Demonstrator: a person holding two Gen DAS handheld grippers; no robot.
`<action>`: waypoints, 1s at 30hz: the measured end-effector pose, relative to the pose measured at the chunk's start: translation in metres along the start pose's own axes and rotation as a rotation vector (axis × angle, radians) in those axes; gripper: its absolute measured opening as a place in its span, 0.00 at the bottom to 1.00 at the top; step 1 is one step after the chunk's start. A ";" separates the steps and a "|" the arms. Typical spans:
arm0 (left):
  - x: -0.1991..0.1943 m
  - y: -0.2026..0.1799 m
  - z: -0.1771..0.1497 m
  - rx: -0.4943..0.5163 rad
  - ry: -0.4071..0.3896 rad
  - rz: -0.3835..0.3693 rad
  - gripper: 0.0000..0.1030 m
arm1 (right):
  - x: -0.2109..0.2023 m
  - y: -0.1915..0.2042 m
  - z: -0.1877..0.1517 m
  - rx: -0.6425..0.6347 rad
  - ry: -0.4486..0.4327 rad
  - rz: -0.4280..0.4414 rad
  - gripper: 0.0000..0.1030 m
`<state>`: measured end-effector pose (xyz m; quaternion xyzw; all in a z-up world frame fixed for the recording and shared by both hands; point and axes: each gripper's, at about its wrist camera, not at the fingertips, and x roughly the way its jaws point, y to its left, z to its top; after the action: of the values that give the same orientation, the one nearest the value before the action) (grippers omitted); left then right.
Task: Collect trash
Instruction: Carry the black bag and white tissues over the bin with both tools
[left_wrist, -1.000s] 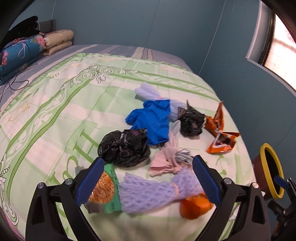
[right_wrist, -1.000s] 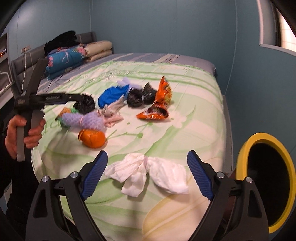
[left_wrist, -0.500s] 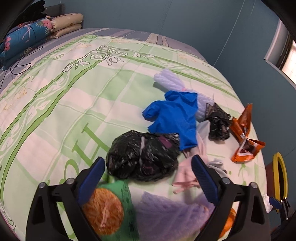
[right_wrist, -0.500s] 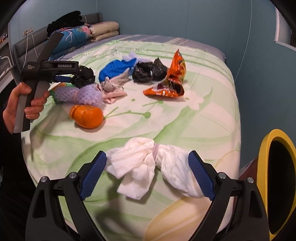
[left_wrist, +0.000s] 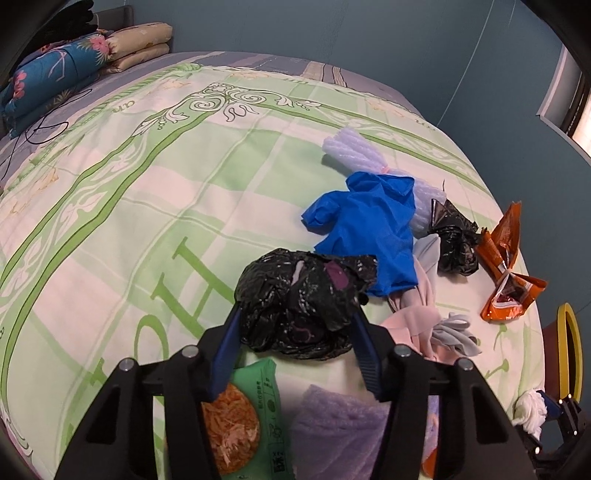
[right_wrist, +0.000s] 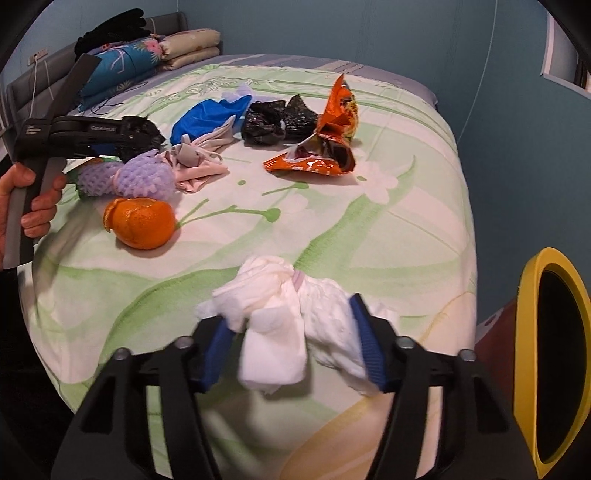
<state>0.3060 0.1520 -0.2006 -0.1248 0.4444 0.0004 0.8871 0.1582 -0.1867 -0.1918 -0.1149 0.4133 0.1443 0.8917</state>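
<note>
1. Both grabs are landing at once! The left gripper has just been closing, and its blue pads now press on both sides of the crumpled black bag, which sits right between them on the bed.
2. The right gripper has just been closing too. The white tissue wad is pinched between its pads, bulging out in front of the tips and to either side.
3. Neither piece looks lifted yet; both rest on the sheet, so I'd call this the grasp, with nothing visibly binned from these two hands.
4. Plenty left. Beyond the left gripper's tips: a blue glove, a smaller black bag, and an orange snack wrapper further to its right.
5. Under and just behind its fingers: a green packet and a purple foam net.
6. An orange peel lies ahead-left of the right gripper.
7. The yellow-rimmed bin waits just right of the right gripper, so I'd expect a short carry.
</note>
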 end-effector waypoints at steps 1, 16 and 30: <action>-0.002 0.001 0.000 -0.007 -0.002 -0.005 0.50 | -0.002 -0.001 0.000 0.004 -0.004 -0.003 0.41; -0.067 0.000 0.002 0.003 -0.107 -0.020 0.49 | -0.055 -0.008 0.012 0.061 -0.104 0.080 0.30; -0.140 -0.073 0.000 0.128 -0.228 -0.129 0.49 | -0.132 -0.054 0.028 0.140 -0.278 0.025 0.31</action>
<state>0.2295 0.0972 -0.0738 -0.0956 0.3309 -0.0709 0.9361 0.1151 -0.2495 -0.0677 -0.0264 0.2962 0.1407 0.9443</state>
